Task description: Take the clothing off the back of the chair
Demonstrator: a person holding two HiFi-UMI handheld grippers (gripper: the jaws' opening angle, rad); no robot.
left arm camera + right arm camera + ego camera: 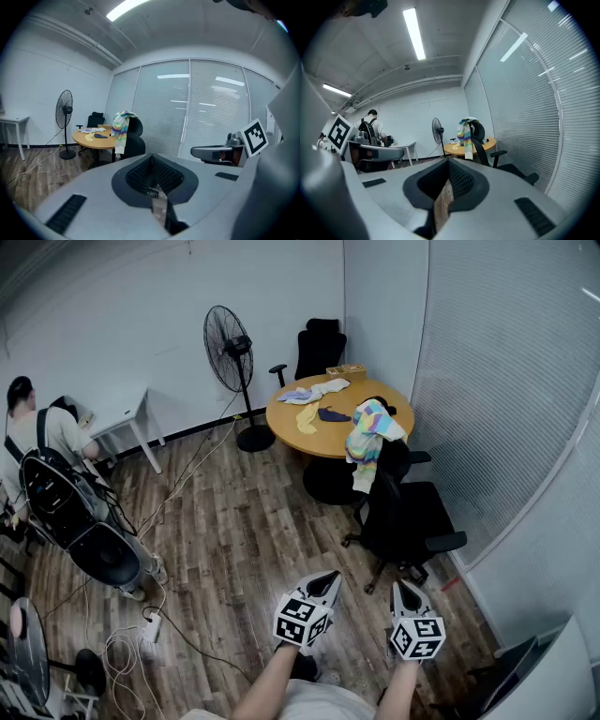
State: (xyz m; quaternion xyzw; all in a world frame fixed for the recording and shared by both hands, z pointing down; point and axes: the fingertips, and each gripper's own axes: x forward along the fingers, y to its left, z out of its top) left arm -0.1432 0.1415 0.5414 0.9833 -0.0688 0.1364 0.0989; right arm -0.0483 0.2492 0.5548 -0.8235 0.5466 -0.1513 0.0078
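Right now the left gripper point(323, 583) and the right gripper point(405, 589) sit low in frame, jaws closed, empty. Striped clothing point(368, 427) drapes the black chair point(405, 514) back, centre right, beside the round table point(284, 418).

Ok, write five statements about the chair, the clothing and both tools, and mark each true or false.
1. The striped clothing hangs over the back of the black chair. True.
2. Both tools grip the clothing. False: the left tool and right tool are shut, empty, and short of the chair.
3. The fan stands right of the round table in the head view. False: it stands left of it.
4. Other cloths lie on the table. True.
5. Someone sits in the black chair. False: it is empty; a person is at the white desk, far left.
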